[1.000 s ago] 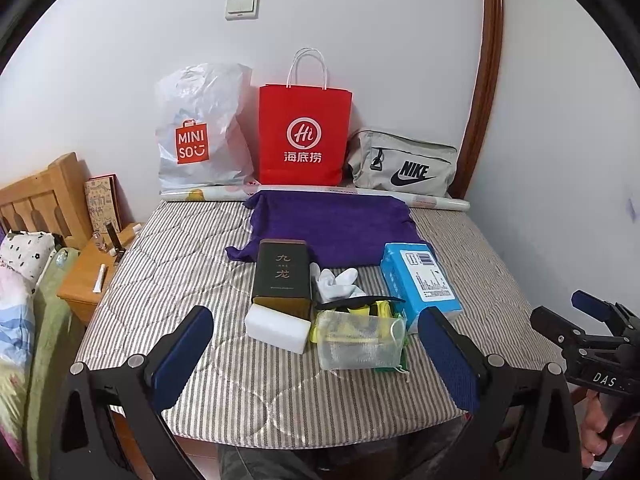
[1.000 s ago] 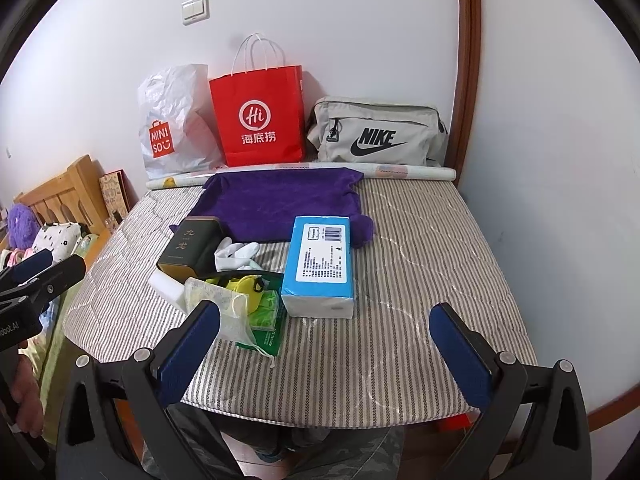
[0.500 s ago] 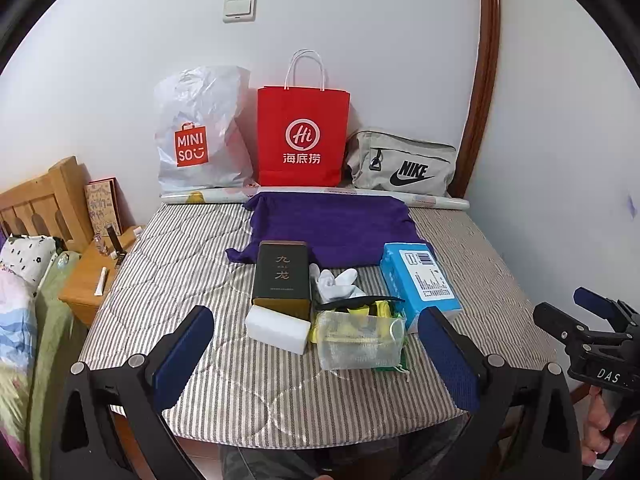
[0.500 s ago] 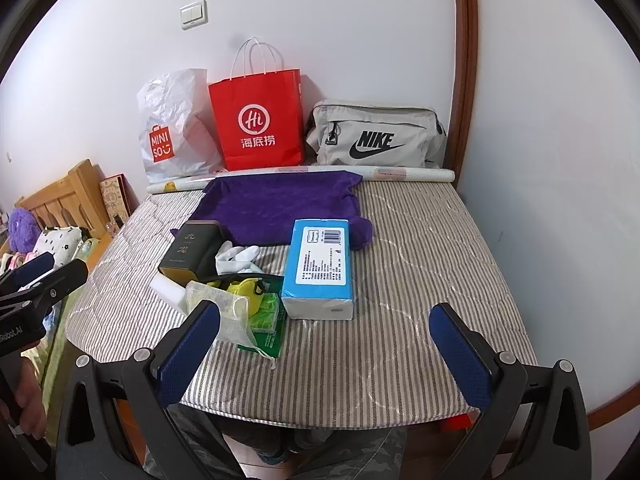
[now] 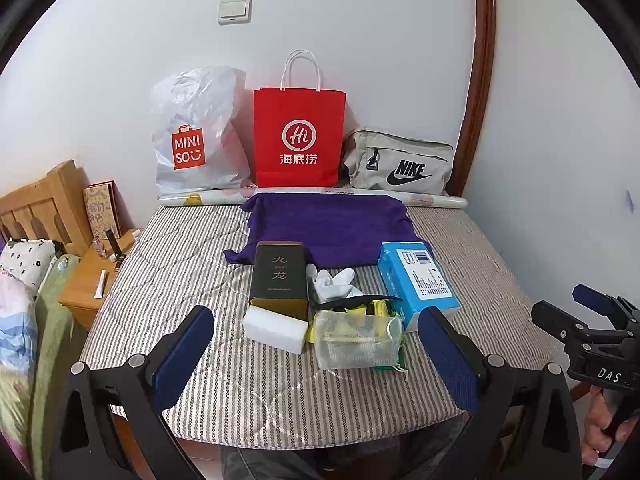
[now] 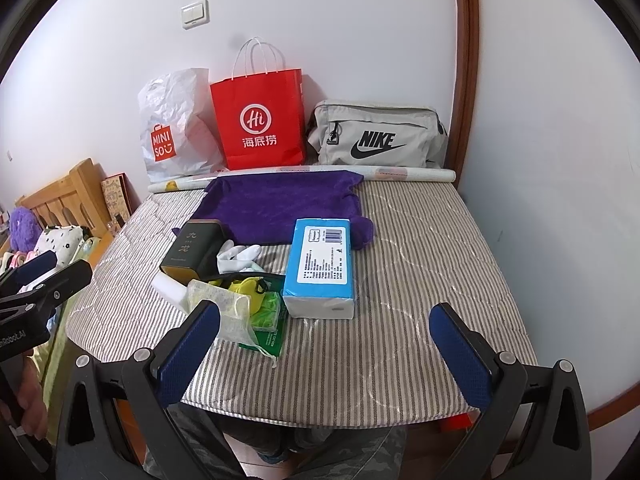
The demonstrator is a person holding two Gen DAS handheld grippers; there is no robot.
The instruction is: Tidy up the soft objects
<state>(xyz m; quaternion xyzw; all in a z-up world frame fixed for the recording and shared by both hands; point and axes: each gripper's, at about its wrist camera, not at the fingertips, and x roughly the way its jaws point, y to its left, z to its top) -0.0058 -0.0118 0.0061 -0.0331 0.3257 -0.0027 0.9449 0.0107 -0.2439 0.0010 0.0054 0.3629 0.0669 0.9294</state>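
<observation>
A purple cloth lies spread at the back of the striped mattress. In front of it sit a dark tea box, a white sponge block, white socks, a mesh pouch with yellow-green items and a blue tissue pack. My left gripper is open and empty near the front edge. My right gripper is open and empty, also near the front edge, to the right.
A white MINISO bag, a red paper bag and a grey Nike bag stand against the back wall behind a paper roll. A wooden nightstand and bedding are on the left. A wall is on the right.
Both grippers have shifted very slightly; nothing on the mattress has moved.
</observation>
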